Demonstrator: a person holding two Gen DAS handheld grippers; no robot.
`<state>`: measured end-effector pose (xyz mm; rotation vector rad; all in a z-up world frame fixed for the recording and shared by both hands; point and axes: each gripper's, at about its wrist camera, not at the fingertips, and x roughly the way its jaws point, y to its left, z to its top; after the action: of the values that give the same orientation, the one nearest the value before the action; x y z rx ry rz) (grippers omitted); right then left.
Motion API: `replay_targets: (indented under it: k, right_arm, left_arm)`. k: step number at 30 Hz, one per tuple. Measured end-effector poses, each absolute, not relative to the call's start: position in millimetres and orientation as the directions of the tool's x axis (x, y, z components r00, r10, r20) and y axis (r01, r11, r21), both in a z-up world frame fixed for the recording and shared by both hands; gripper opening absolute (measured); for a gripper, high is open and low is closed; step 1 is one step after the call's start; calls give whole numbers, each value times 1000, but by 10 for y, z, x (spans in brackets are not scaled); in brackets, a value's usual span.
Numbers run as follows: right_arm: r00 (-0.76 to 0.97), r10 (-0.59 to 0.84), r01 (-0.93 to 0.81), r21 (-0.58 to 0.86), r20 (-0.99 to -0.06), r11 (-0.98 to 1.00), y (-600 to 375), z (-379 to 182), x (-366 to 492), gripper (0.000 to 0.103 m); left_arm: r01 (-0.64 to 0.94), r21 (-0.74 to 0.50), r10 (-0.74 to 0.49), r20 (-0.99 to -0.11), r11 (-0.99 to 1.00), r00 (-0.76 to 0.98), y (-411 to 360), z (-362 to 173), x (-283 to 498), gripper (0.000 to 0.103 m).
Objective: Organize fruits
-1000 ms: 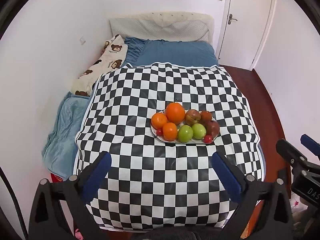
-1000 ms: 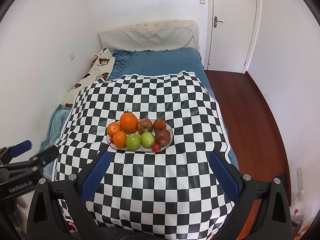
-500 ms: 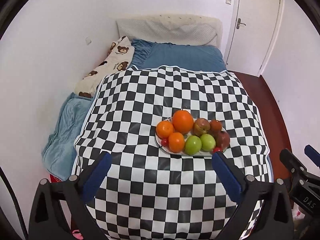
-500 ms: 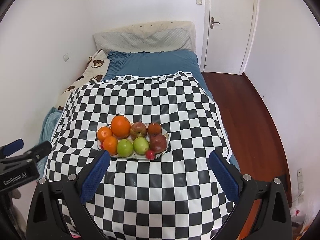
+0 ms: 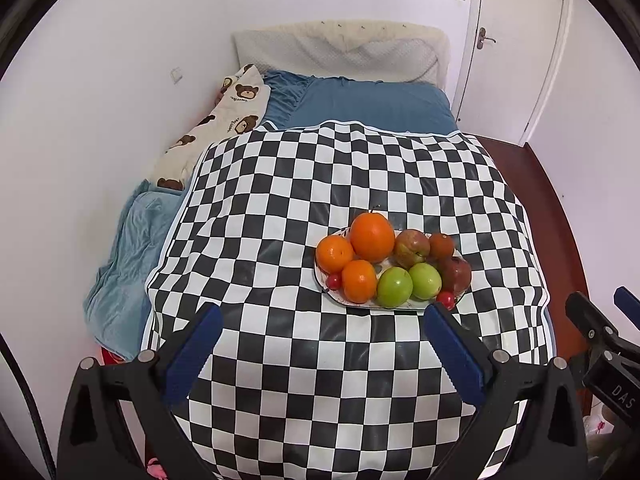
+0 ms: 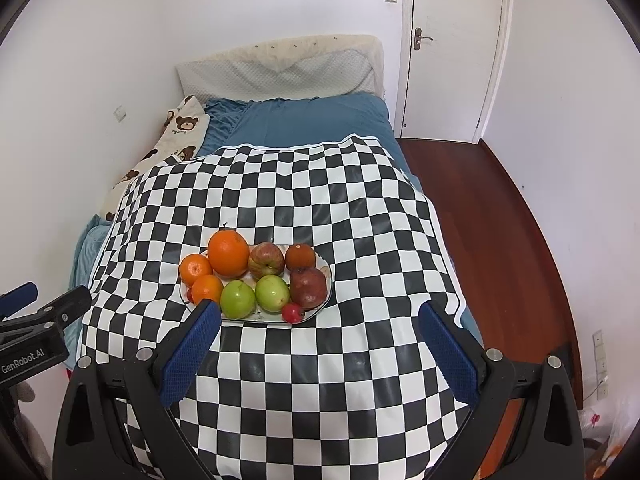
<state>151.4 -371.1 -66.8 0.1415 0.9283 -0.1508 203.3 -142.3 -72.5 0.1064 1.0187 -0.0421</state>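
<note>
A white oval plate (image 5: 404, 306) (image 6: 326, 280) of fruit sits on a black-and-white checkered cloth (image 5: 280, 208) (image 6: 320, 200). It holds a big orange (image 5: 372, 237) (image 6: 228, 253), two smaller oranges (image 5: 334, 253), two green apples (image 5: 394, 287) (image 6: 237, 299), a red-green apple (image 5: 412, 242), dark red fruits (image 6: 307, 287) and small red ones (image 6: 292, 313). My left gripper (image 5: 322, 354) is open and empty, short of the plate. My right gripper (image 6: 320, 350) is open and empty, its left finger just before the plate's near rim.
The cloth covers a raised surface over a blue bed (image 5: 372, 100) with a cream headboard (image 5: 340, 52) and a bear-print pillow (image 5: 216, 128). White walls close in on the left. A white door (image 6: 448, 48) and wooden floor (image 6: 492, 240) are on the right.
Both grippers have moved forward toward the plate, which now looks larger and lower in both views. The jaws stay open.
</note>
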Motion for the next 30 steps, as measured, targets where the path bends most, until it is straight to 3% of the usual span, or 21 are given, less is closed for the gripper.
replay_targets:
  k: [30]
  right_arm:
    - [602,-57,179,66,-796,982,-3676,-701,1529,101]
  left_arm:
    - [110,79,6,-837,991,547,-1528,-724,1925,103]
